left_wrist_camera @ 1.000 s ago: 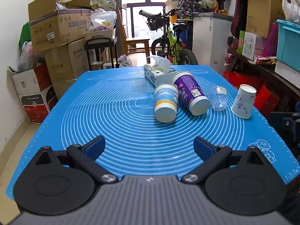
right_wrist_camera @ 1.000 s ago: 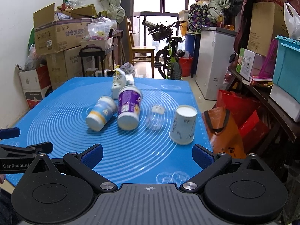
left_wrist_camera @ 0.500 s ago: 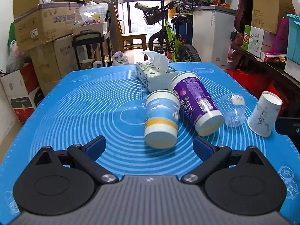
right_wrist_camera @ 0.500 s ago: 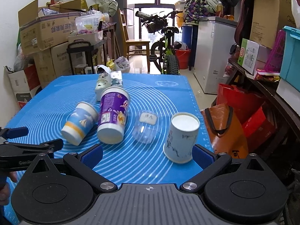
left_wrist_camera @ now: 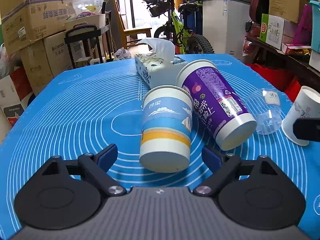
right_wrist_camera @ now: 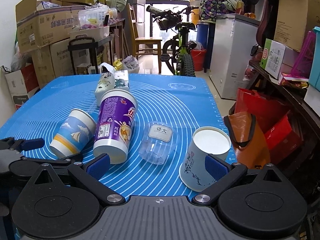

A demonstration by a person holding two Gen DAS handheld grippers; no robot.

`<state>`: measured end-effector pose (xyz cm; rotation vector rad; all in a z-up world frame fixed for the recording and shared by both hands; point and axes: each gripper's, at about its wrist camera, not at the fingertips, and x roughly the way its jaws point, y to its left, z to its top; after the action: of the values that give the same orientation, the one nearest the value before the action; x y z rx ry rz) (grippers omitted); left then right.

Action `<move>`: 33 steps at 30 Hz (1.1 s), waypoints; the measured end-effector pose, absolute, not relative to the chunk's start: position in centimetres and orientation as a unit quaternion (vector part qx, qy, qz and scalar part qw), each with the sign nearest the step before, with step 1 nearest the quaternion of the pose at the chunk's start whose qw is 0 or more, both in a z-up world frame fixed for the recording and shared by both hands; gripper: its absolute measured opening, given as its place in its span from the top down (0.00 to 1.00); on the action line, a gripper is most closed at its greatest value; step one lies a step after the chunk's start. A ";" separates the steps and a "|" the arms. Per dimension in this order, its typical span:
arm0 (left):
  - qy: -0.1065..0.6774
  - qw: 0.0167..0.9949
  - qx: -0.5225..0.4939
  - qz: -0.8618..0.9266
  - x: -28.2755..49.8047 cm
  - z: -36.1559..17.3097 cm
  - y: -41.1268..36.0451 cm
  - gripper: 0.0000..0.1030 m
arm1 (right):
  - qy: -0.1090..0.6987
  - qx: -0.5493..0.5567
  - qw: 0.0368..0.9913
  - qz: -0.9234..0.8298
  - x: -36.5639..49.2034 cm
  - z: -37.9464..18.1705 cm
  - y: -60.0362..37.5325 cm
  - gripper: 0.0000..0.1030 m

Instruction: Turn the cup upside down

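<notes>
Both tools close in on the fallen cups

Since a second ago the left tool point(left_wrist_camera: 159, 154) has come much nearer, spread wide, its pads flanking the base of the blue sailboat cup point(left_wrist_camera: 166, 129), which lies on its side near the middle of the blue mat point(left_wrist_camera: 70, 110); a grasp looks imminent. The right tool point(right_wrist_camera: 158, 166), also spread and empty, has advanced toward the white cup point(right_wrist_camera: 204, 157), already standing mouth-down at the near right. The purple cup point(right_wrist_camera: 116, 124) carries Chinese print and a barcode I can't fully read; the clear cup point(right_wrist_camera: 159, 143) bears a label reading 语文. A tissue box point(left_wrist_camera: 154, 70) sits behind.
</notes>
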<state>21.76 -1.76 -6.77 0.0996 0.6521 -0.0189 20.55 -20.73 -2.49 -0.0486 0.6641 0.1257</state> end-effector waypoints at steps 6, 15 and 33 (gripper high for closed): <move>0.338 0.940 0.042 -0.018 22.9 -7.1 -1.4 0.46 | 0.334 -0.022 0.941 0.057 20.8 -2.9 -21.0 0.02; 0.328 0.944 0.040 0.003 21.2 -5.8 -0.4 0.46 | 0.331 -0.023 0.942 0.055 19.6 -2.3 -21.3 0.02; 0.351 0.936 0.012 0.004 11.4 -5.9 1.2 0.46 | 0.343 0.003 0.936 0.079 11.5 -1.9 -20.7 0.02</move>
<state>11.35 1.19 -5.86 0.0238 0.7171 0.0091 11.52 -20.68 -1.92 0.0057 0.7014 0.1617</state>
